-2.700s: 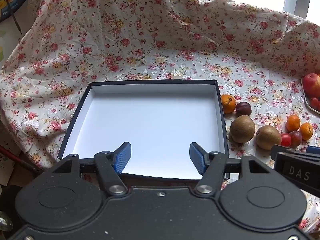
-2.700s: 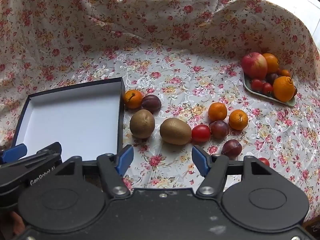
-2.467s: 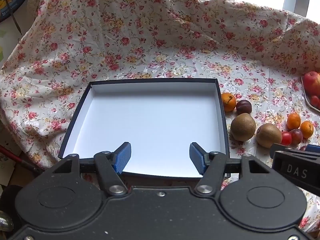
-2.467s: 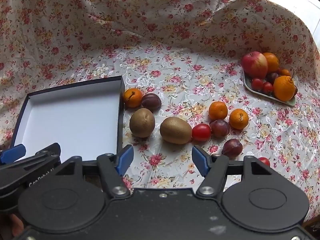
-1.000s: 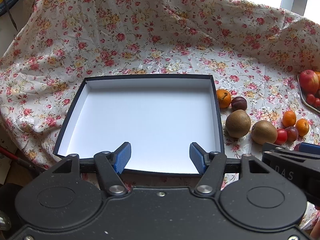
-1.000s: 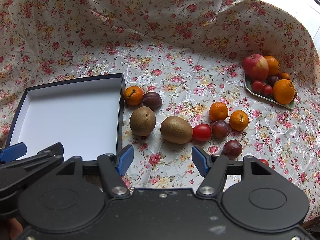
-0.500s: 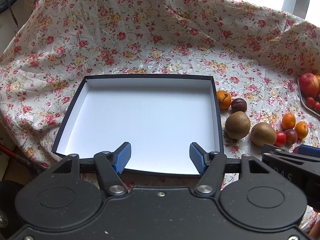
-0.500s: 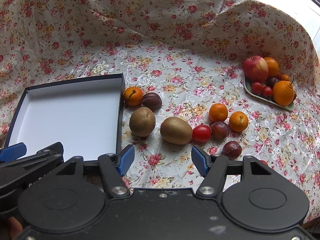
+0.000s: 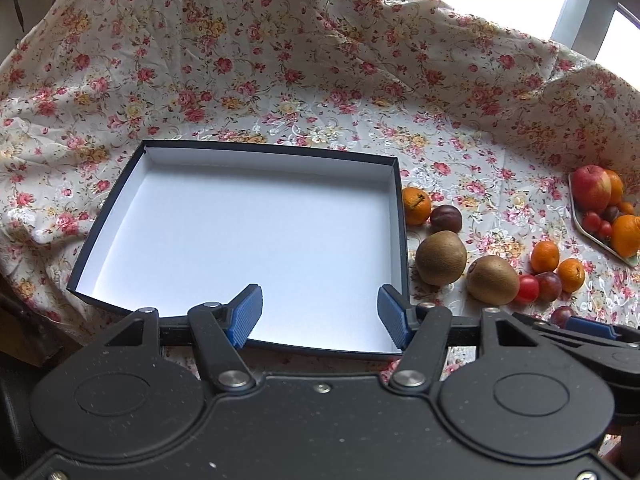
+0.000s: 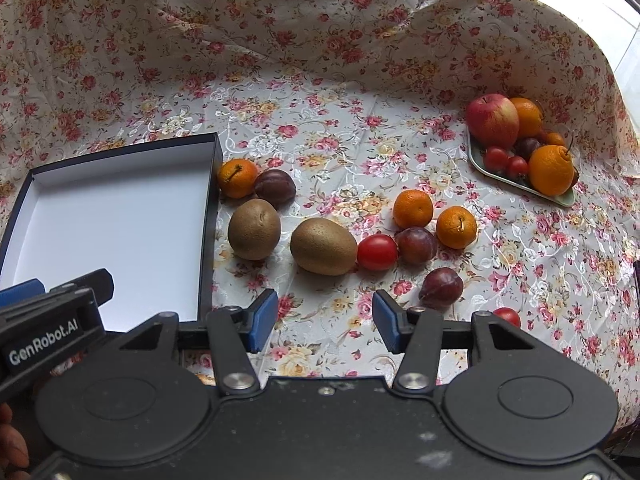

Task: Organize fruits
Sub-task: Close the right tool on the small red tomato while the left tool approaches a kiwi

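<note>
A shallow dark box [image 9: 394,168] with a white inside [image 10: 216,152] lies on the flowered cloth, and nothing is in it. To its right lie loose fruits: two kiwis [image 10: 254,229] [image 10: 323,246], mandarins [image 10: 237,178] [image 10: 413,208] [image 10: 456,227], plums [image 10: 275,188] [image 10: 416,245] [image 10: 441,288] and a cherry tomato [image 10: 377,252]. My left gripper [image 9: 320,312] stands open above the box's near edge. Hovering over bare cloth in front of the kiwis, my right gripper [image 10: 325,322] is open too. Neither holds anything.
A pale green plate [image 10: 492,176] at the far right carries an apple [image 10: 492,120], oranges, tomatoes and a plum. Another small tomato [image 10: 507,316] lies near the front right. The cloth rises in folds behind the table. A hand shows at the lower left of the right wrist view.
Both grippers have drifted slightly, so the box and fruits sit a little differently in each view. The jaws stay open and no fruit has moved.
</note>
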Demonstrator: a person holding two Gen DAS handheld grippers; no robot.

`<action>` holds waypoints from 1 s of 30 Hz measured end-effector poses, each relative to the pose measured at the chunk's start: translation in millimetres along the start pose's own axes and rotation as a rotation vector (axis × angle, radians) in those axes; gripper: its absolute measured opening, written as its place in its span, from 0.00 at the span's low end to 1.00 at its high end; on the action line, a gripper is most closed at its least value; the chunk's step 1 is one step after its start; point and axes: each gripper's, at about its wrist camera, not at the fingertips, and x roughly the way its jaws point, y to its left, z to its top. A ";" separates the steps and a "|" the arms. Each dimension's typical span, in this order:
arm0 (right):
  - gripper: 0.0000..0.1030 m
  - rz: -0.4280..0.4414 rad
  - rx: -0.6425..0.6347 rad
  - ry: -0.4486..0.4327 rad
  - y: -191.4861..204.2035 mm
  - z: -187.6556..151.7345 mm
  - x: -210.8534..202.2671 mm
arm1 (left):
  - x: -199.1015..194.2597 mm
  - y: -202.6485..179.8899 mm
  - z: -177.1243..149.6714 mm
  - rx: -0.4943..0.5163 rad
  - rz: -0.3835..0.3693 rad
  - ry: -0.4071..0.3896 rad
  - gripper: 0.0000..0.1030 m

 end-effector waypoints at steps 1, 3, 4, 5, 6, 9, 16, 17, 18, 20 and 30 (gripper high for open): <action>0.52 -0.003 0.007 0.005 -3.8 -1.1 1.2 | -1.2 -2.5 0.1 0.006 -0.002 -0.009 0.63; 0.52 -0.012 0.019 0.014 -12.0 -3.3 3.8 | -3.3 -9.8 0.2 0.028 -0.005 -0.015 0.63; 0.52 -0.016 0.026 0.020 -17.5 -5.0 5.5 | -4.2 -14.6 0.6 0.052 -0.014 -0.008 0.63; 0.52 -0.019 0.032 0.026 -21.9 -5.6 6.4 | -4.7 -19.0 1.1 0.070 -0.029 -0.001 0.63; 0.52 -0.021 0.043 0.034 -29.0 -7.7 8.5 | -4.8 -23.8 1.6 0.084 -0.049 0.012 0.64; 0.52 -0.031 0.072 0.050 -47.1 -14.3 12.0 | -2.9 -37.0 2.9 0.111 -0.083 0.050 0.64; 0.52 -0.122 0.050 0.076 -88.4 -28.9 17.1 | 0.3 -62.5 12.0 0.152 -0.076 0.063 0.64; 0.52 -0.137 0.053 0.075 -96.1 -29.9 16.4 | 1.7 -66.9 13.9 0.159 -0.080 0.069 0.64; 0.52 -0.145 0.061 0.075 -103.2 -29.8 16.2 | 3.2 -71.0 16.1 0.165 -0.087 0.075 0.64; 0.52 -0.142 0.086 0.080 -117.6 -28.5 15.5 | 6.3 -83.6 20.5 0.183 -0.097 0.086 0.64; 0.53 -0.059 0.351 0.073 -184.7 -5.9 23.8 | 27.7 -136.7 33.2 0.248 -0.156 0.132 0.64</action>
